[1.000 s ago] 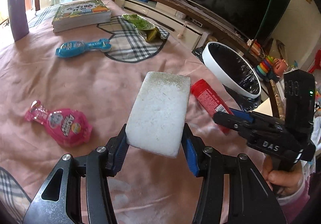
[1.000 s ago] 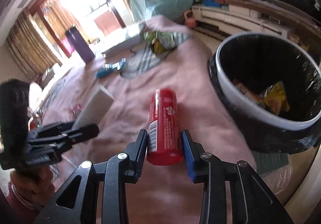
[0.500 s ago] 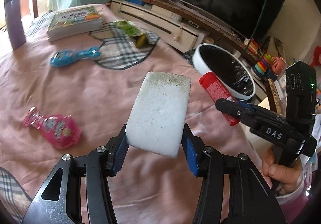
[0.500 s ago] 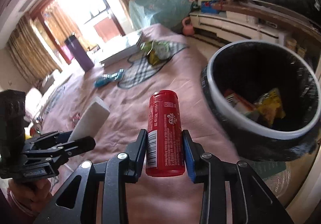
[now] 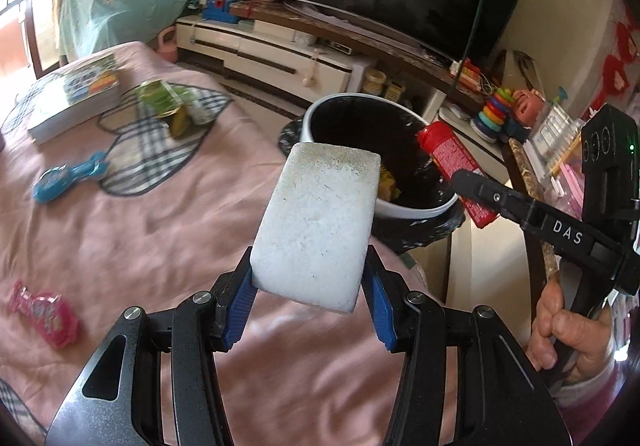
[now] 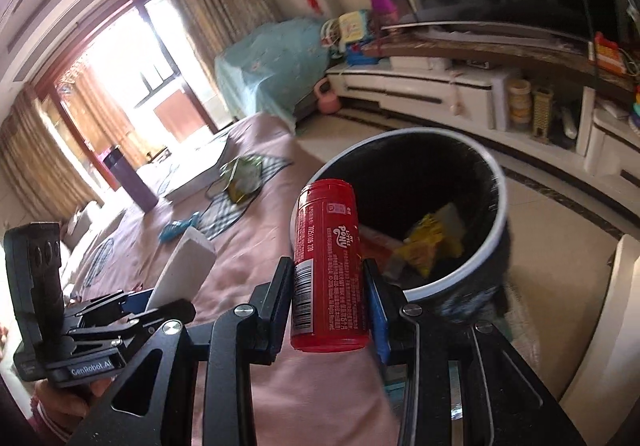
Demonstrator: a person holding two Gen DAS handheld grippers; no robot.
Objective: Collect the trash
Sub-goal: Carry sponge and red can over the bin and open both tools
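My left gripper (image 5: 308, 306) is shut on a white foam block (image 5: 318, 222) and holds it above the pink cloth, near the bin. My right gripper (image 6: 328, 294) is shut on a red tube can (image 6: 328, 266) and holds it over the near rim of the black bin with a white rim (image 6: 494, 238). The bin holds yellow and orange wrappers (image 6: 430, 238). In the left wrist view the red can (image 5: 456, 174) hangs over the bin's right rim (image 5: 420, 212). The foam block also shows in the right wrist view (image 6: 182, 270).
On the pink cloth (image 5: 120, 230) lie a pink wrapper (image 5: 42, 312), a blue toy (image 5: 70, 176), a green snack bag (image 5: 168, 106) and a book stack (image 5: 74, 98). A purple bottle (image 6: 130, 182) stands farther back. A TV stand (image 5: 280, 54) runs behind the bin.
Both grippers have risen and moved toward the bin. The red can has gone from above the cloth to over the bin's rim. The foam block has come close to the bin.
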